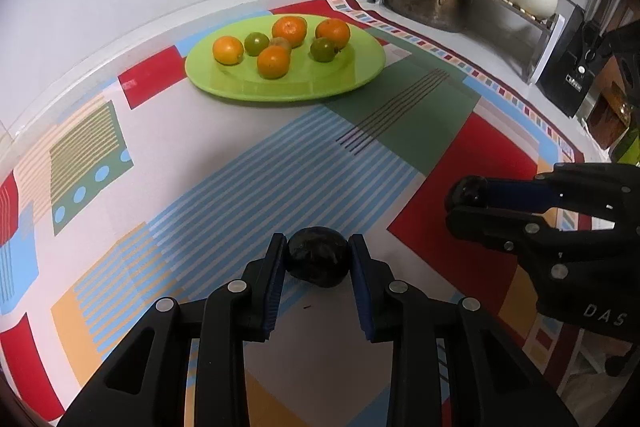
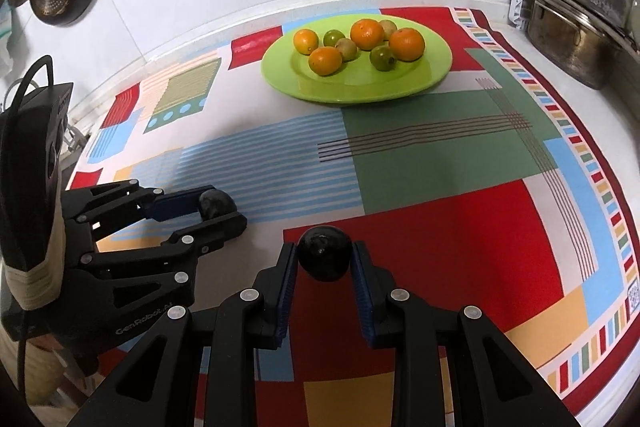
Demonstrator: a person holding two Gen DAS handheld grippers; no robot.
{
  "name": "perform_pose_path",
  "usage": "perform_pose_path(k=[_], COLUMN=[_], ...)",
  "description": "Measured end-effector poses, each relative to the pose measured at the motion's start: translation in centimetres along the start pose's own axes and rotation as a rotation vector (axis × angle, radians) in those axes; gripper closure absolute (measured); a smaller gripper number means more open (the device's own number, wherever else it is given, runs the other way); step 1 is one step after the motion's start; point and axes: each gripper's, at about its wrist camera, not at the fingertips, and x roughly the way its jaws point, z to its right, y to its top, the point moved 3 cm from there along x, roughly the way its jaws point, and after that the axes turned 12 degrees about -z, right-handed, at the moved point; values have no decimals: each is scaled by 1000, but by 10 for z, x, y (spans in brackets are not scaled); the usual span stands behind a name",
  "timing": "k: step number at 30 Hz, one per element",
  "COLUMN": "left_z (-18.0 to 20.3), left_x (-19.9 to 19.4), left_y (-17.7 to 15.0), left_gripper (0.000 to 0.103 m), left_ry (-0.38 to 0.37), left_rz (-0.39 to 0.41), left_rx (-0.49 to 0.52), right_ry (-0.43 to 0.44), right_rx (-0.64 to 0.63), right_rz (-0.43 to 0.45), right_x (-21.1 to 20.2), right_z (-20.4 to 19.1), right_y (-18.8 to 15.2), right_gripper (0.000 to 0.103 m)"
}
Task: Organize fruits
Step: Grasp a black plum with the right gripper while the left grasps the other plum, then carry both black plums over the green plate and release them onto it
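Oranges (image 2: 367,34) and limes (image 2: 382,57) on green plate (image 2: 432,75); both jaws clamped on dark fruits (image 2: 324,253).

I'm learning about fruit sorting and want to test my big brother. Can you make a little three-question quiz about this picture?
1. True or false: the round green plastic plate already holds orange mandarins and small green fruits.
2. What does the left gripper hold? A) an orange mandarin B) a dark, near-black round fruit C) nothing
3. Fill in: the right gripper is shut on another dark glossy fruit above the ___ patch of the patterned tablecloth.

Key: 1 true; 2 B; 3 red.
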Motion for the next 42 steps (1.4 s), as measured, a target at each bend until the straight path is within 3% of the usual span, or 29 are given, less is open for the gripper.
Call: perform_pose_path(k=[12, 30, 42], left_z=[2, -8, -20], left_x=[-24, -72, -67], left_y=[17, 82, 126], left_gripper=[72, 72, 72], left_ry=[-1, 54, 43], left_rz=[33, 212, 222], left_rx=[-13, 15, 17], right_ry=[7, -1, 8], right_rx=[2, 4, 13], right_rz=[104, 234, 253], right_x=[-27, -65, -67], right_z=[-1, 9, 20], right_y=[13, 72, 117], right_gripper=[75, 75, 75])
